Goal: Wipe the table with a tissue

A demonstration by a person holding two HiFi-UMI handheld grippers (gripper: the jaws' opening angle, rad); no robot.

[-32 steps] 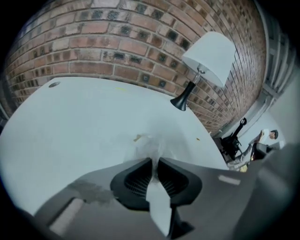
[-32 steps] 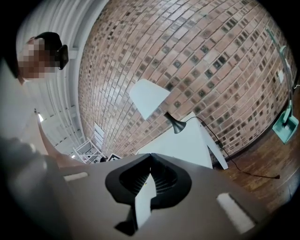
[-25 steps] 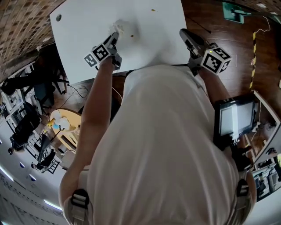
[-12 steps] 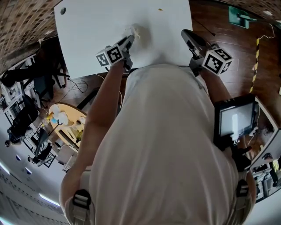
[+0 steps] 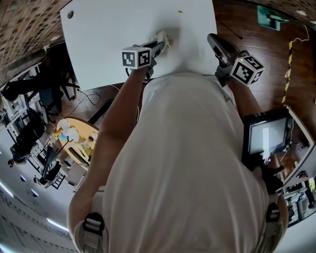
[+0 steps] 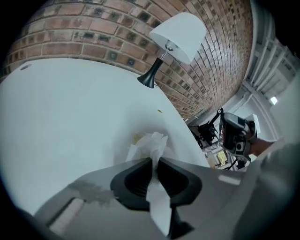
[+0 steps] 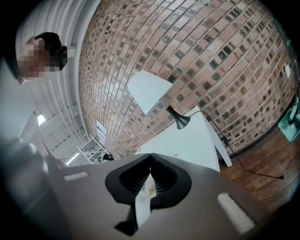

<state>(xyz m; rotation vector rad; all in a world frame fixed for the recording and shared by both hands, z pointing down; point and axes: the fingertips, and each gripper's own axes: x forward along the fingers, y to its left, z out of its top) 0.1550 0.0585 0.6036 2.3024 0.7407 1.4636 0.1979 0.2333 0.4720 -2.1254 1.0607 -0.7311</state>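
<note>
In the left gripper view, my left gripper (image 6: pixel 152 162) is shut on a crumpled white tissue (image 6: pixel 150 142), which is pressed onto the white table (image 6: pixel 70 108). A faint yellowish smear (image 6: pixel 136 138) lies just beyond the tissue. The head view shows this left gripper (image 5: pixel 159 43) and tissue (image 5: pixel 163 36) near the table's front edge, about mid-width. My right gripper (image 5: pixel 213 38) hovers at the table's front right corner. In the right gripper view its tips (image 7: pixel 150 158) meet, and a thin white strip (image 7: pixel 142 199) with a yellow stain is pinched between the jaws.
A desk lamp (image 6: pixel 174 35) with a white shade stands at the far end of the table by the brick wall (image 6: pixel 117 28). A small yellow crumb (image 5: pixel 180 11) lies farther back. Wooden floor (image 5: pixel 261 39) and a cable lie to the right, and a round hole (image 5: pixel 70 14) marks the table's far left corner.
My left gripper has dragged the tissue to the right along the table near its front edge. The right gripper has stayed at the front right corner.
</note>
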